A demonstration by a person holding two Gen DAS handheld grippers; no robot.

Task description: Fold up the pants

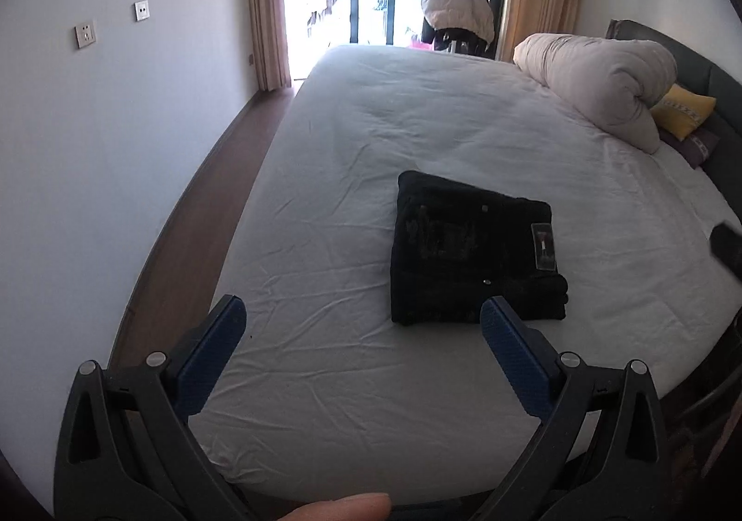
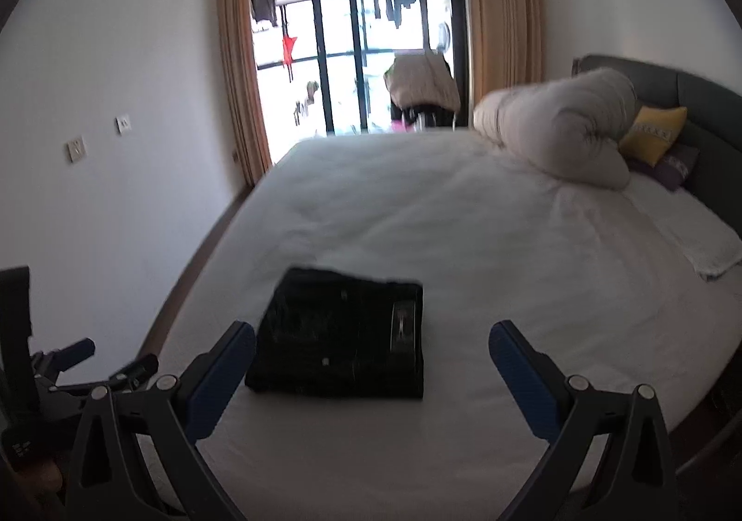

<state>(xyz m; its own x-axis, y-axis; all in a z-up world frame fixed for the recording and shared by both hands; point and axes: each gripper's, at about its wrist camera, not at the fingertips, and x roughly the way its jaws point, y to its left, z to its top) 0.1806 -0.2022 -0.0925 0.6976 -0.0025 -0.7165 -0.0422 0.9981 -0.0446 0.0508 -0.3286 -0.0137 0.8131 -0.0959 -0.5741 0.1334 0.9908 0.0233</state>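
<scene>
Pants (image 1: 473, 256) sit folded into a thick black square on the bed (image 1: 417, 112), clear of my fingers: left gripper (image 1: 361, 321) spread wide and empty, right gripper (image 2: 371, 347) too. Looks like heavy, stiff denim; I'd pinch the stacked edge nearest me.

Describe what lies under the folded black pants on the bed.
The folded black pants rest on the white bed sheet, wrinkled around them. The sheet directly beneath, and anything under it, is covered.
</scene>
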